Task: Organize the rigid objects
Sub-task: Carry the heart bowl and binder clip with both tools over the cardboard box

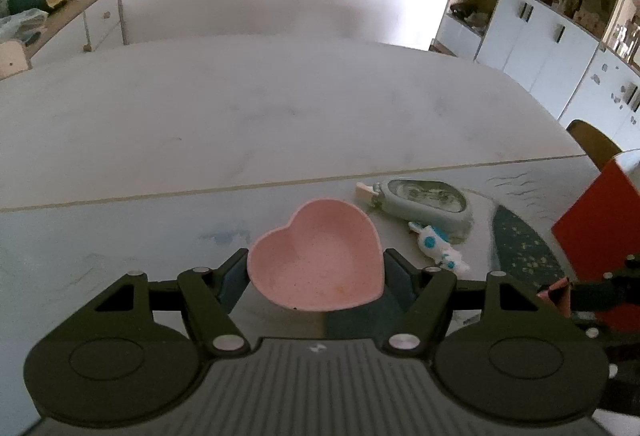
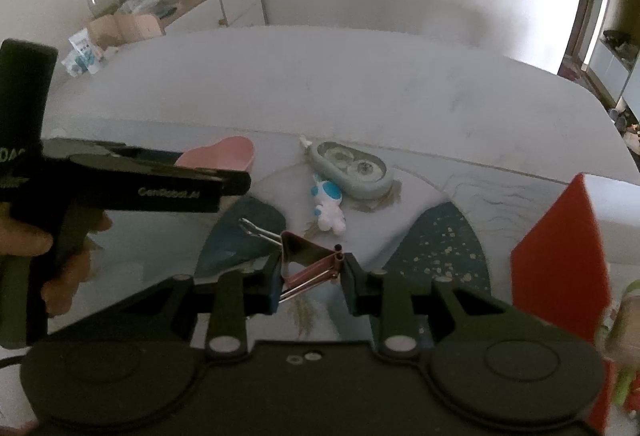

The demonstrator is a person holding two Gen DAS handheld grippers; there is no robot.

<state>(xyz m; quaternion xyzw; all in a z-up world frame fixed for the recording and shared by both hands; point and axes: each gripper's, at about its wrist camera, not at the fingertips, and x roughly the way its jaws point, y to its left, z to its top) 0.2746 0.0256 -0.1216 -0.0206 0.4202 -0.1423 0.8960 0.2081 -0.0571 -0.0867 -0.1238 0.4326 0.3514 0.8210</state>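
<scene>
The pink heart-shaped bowl (image 1: 316,260) is pinched between the fingers of the left claw (image 1: 315,268), apparently held level as a receptacle. A binder clip (image 2: 310,263) is gripped by the right claw (image 2: 310,276), probably lifted off the counter (image 2: 360,96), to be dropped into the bowl just left of it.

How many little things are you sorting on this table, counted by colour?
Pink: 2, the heart bowl in the left hand-held gripper and the binder clip in the right hand-held gripper.
Grey-green: 1, the oval case.
White and blue: 1, the toy figure.
Red: 1, the box.
Total: 5.
</scene>
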